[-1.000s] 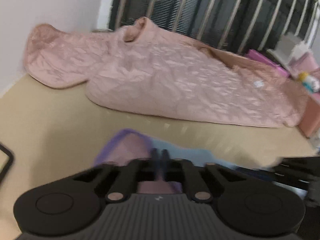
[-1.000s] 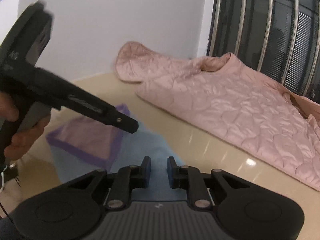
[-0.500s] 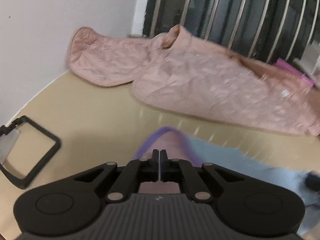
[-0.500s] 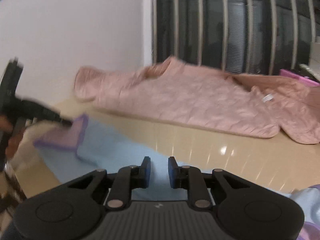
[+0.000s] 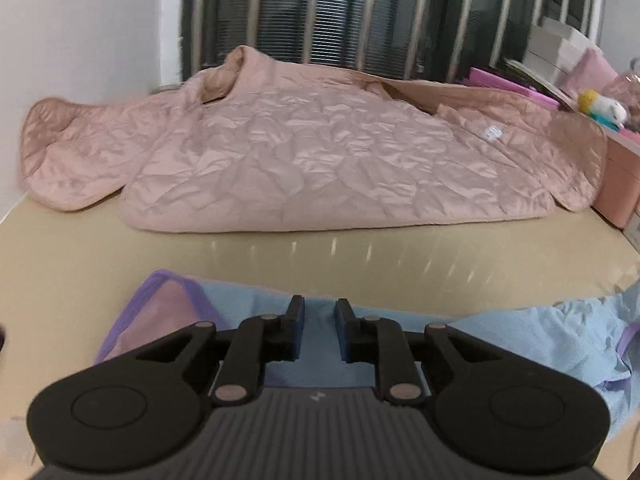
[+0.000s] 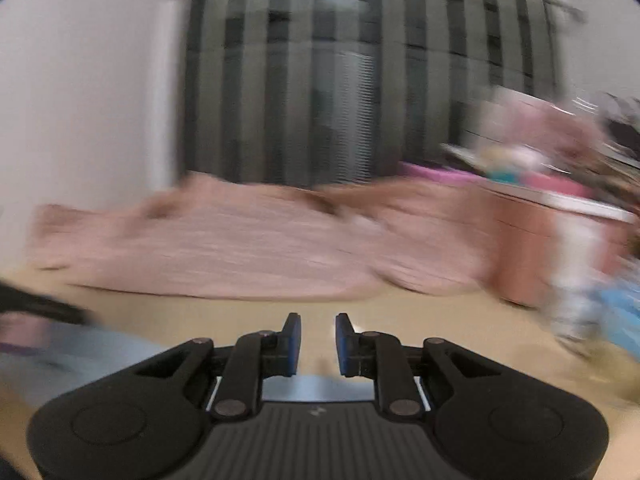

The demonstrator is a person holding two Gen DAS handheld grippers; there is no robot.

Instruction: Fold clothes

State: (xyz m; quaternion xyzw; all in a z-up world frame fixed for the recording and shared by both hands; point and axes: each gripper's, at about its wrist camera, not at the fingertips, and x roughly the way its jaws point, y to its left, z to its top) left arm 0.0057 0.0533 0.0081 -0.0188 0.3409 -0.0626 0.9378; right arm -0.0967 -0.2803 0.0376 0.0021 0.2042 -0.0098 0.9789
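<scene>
A light blue garment with purple trim lies flat on the beige table at the near edge; a purple-edged corner sits at its left. My left gripper hovers just over the blue cloth, open, nothing between its fingers. In the right wrist view, heavily blurred, my right gripper is open above the table, with the blue garment at lower left. A pink quilted jacket lies spread across the far side of the table; in the right wrist view the pink quilted jacket is a blurred band.
A white wall stands at the left and a barred window behind the jacket. Pink boxes and a small toy crowd the right end of the table. A dark shape at the left of the right wrist view is too blurred to identify.
My left gripper has opened and let go of the purple-trimmed corner, which now lies on the table. The right gripper has swung to the right, staying open.
</scene>
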